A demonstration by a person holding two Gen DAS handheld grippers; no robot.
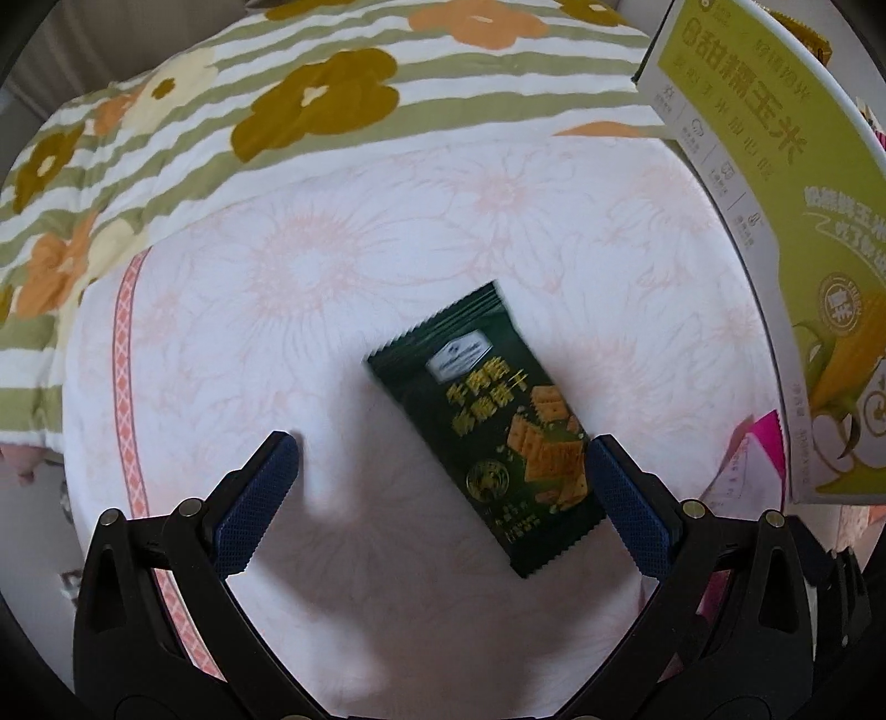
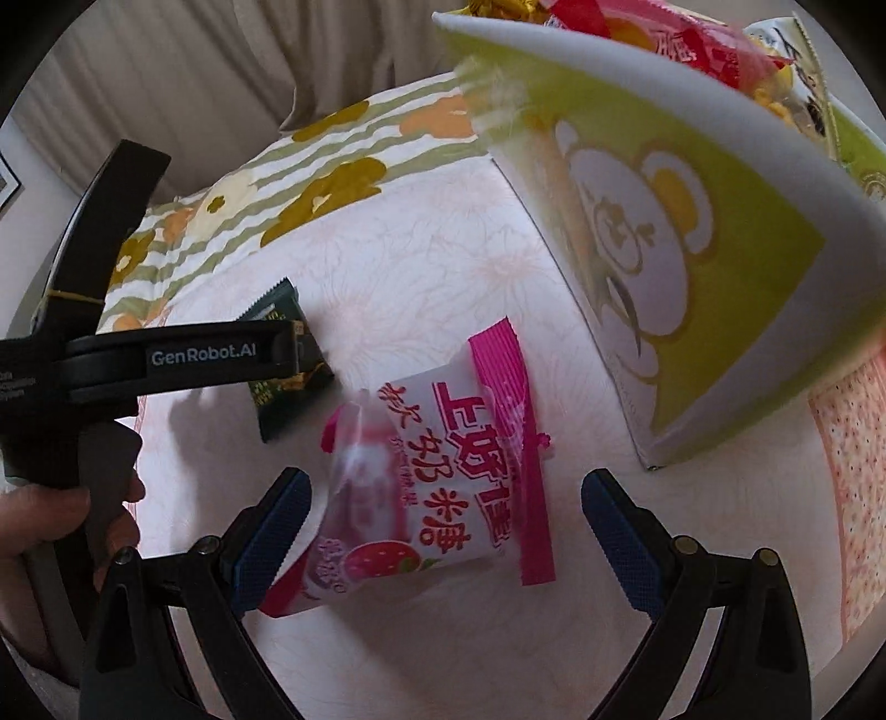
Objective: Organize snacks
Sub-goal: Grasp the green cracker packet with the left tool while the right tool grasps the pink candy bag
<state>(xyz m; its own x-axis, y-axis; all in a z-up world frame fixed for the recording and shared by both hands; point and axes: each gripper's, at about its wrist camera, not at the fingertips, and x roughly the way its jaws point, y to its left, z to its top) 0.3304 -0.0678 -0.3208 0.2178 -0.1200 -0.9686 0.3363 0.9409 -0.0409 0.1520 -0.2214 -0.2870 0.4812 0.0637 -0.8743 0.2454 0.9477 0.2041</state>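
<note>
Snacks lie between spread jaws: cracker packet (image 1: 487, 432) slants under left gripper (image 1: 443, 471), candy bag (image 2: 426, 471) under right gripper (image 2: 443, 509).

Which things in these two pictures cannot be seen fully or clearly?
- Dark green cracker packet: right wrist view, partly hidden by the left gripper's body.
- Pink candy bag: left wrist view, mostly hidden behind the green box.
- Snacks in the box: right wrist view, blurred and cut off by the edge.

Black left gripper (image 1: 443, 459) with blue textured pads (image 1: 255, 498), brass pins
</note>
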